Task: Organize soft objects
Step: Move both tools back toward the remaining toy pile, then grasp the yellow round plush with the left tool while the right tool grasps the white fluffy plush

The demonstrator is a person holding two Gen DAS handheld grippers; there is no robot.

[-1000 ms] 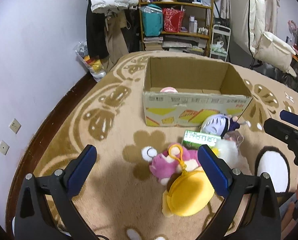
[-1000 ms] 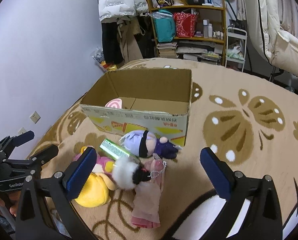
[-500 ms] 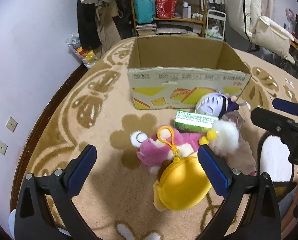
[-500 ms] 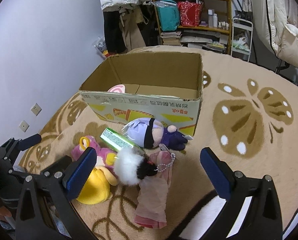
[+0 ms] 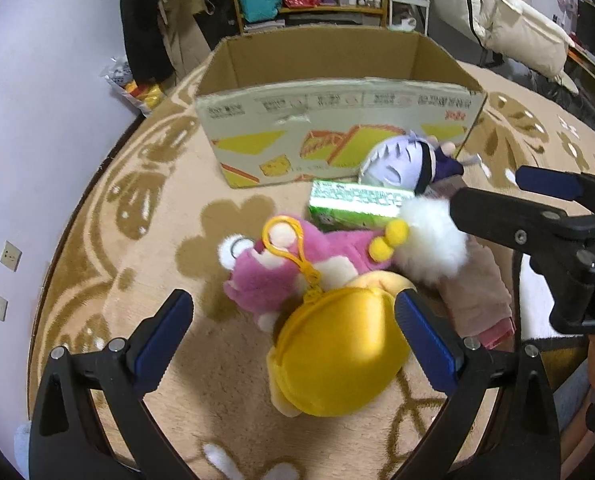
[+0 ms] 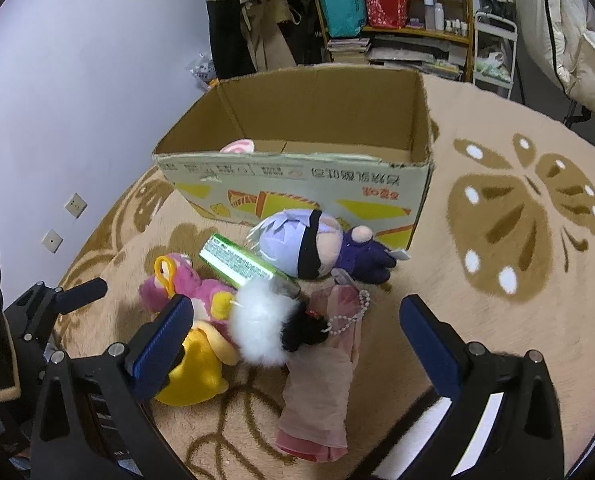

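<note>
Between the wide-apart left gripper (image 5: 293, 338) and right gripper (image 6: 295, 340), a round yellow plush (image 5: 337, 350), fluffy white pompom (image 6: 263, 320).

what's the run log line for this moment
left gripper: open, over yellow plush | right gripper: open, over white fluffy toy | cardboard box: one pink item inside

Ahead of the grippers lie one cardboard box (image 6: 297, 184) holding one pink-swirled item (image 6: 238, 146), three plush toys – pink (image 5: 273, 276), yellow (image 5: 337, 364), purple-haired (image 6: 317, 246) – one green packet (image 6: 237, 262), one white pompom (image 6: 259, 328) and one pink cloth (image 6: 321, 392)
</note>
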